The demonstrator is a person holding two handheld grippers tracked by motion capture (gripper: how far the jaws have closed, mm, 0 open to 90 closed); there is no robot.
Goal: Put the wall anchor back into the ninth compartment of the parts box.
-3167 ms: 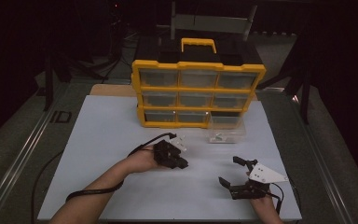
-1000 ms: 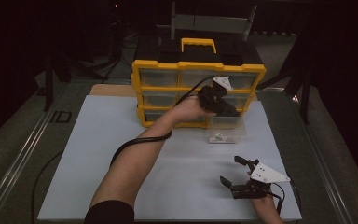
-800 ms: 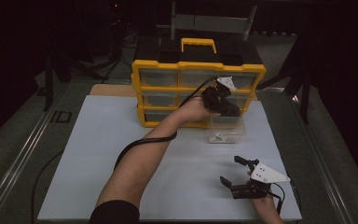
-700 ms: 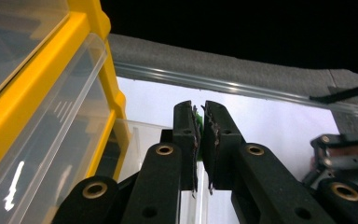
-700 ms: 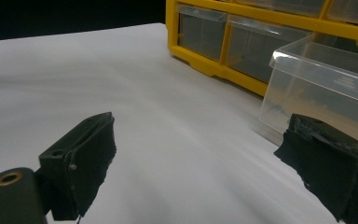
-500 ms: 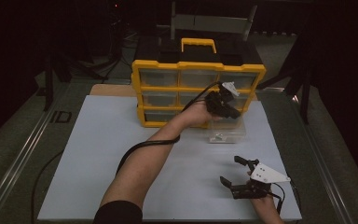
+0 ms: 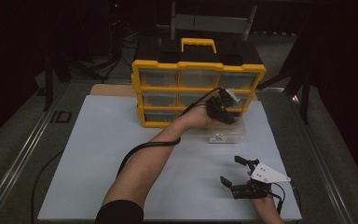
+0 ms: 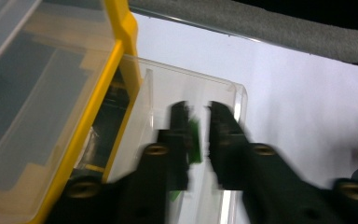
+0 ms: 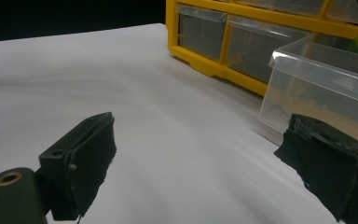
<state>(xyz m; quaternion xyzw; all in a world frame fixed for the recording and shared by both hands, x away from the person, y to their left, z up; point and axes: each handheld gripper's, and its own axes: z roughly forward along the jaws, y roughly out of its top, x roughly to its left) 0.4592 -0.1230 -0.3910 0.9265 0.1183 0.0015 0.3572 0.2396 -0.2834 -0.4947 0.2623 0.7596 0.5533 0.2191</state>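
With its jaws just parting, the left tool (image 8: 200,122) is letting go a small green piece (image 8: 194,140) over the pulled-out clear drawer (image 8: 223,88), risking it bouncing onto the counter (image 7: 98,140).

A white sheet (image 7: 121,140) covers the table (image 7: 23,154), whose grey metal edges show at both sides. A strip of brown board (image 7: 112,89) peeks out behind the sheet's far left edge. Beyond the table stands a grey metal frame (image 7: 212,21) against a dark background, with black stands (image 7: 51,70) at the left.
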